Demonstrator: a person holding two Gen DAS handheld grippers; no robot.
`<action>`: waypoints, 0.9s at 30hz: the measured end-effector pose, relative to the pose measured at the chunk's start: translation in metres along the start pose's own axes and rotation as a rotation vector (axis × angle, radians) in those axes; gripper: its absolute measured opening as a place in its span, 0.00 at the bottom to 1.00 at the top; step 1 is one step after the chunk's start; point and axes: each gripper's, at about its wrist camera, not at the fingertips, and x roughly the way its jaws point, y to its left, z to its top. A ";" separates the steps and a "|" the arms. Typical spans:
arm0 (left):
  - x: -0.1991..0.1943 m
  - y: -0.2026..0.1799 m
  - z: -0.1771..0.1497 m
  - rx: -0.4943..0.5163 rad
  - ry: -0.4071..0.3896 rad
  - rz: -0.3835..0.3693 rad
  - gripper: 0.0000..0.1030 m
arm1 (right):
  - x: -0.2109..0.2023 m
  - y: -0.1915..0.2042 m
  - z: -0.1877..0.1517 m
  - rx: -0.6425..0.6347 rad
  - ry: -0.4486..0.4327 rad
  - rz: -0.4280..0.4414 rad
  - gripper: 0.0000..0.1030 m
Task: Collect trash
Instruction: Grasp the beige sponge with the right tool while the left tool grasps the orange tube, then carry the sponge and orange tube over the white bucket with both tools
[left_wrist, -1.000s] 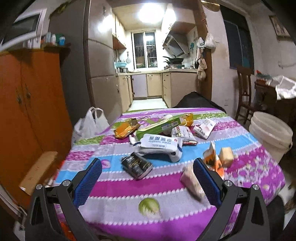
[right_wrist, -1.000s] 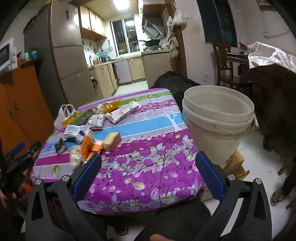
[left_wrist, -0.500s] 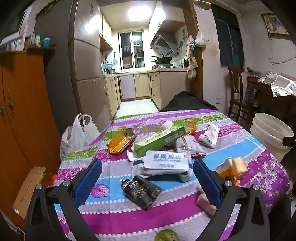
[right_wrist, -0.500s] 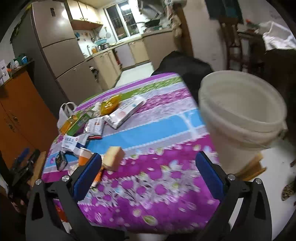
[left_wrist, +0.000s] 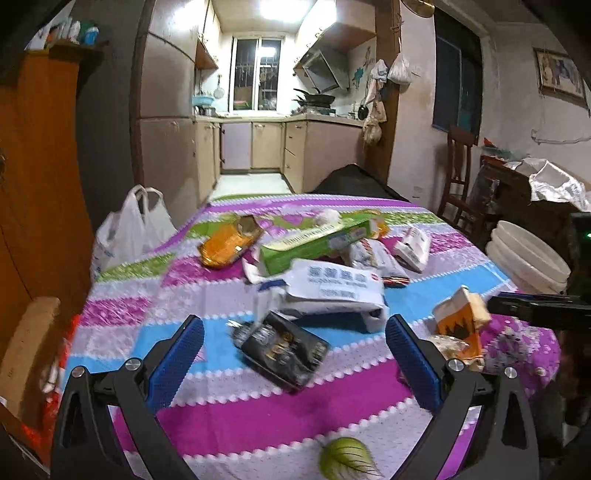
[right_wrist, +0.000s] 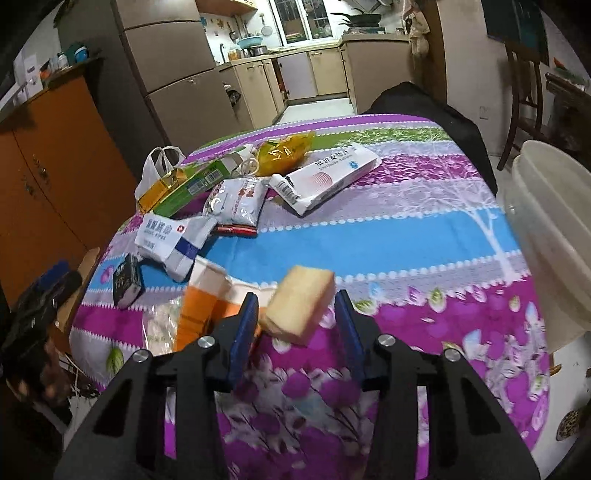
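The worktop (right_wrist: 388, 229) fills most of the room in front of me, draped in a striped, flowered cloth that hangs over its edges. Everything is placed from it. Off its right edge stands the white bucket (right_wrist: 554, 236), close against the cloth, with its rim about level with the top. Beyond its far end lies an open floor strip that runs to the kitchen cabinets (left_wrist: 258, 144). Off its left edge a white plastic bag (left_wrist: 129, 229) leans near the orange cupboard (right_wrist: 55, 166).

The trash lies bunched on the left and far half of the worktop: a long green box (left_wrist: 314, 240), a white medicine box (right_wrist: 328, 177), a white wipes pack (left_wrist: 332, 288), a silver snack bag (right_wrist: 236, 199), an orange carton (right_wrist: 203, 310) and a black packet (left_wrist: 284, 347). The blue and purple bands toward the right edge lie bare.

Near the front edge, the right tool (right_wrist: 297, 314) has its blue pads partly closed either side of a tan sponge block (right_wrist: 299, 306), with slim gaps showing on both sides. The left tool (left_wrist: 291, 362) hangs wide open above the front left part, the black packet between its fingers (left_wrist: 173, 362).
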 end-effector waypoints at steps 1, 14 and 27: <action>0.001 -0.002 -0.002 -0.002 0.009 -0.013 0.95 | 0.003 0.001 0.001 0.004 0.003 -0.001 0.40; 0.015 -0.051 -0.002 0.094 0.024 -0.045 0.95 | 0.019 0.001 0.006 0.024 0.007 -0.050 0.41; 0.034 -0.055 0.002 0.093 0.083 0.073 0.95 | 0.026 -0.003 0.004 0.041 0.024 -0.066 0.47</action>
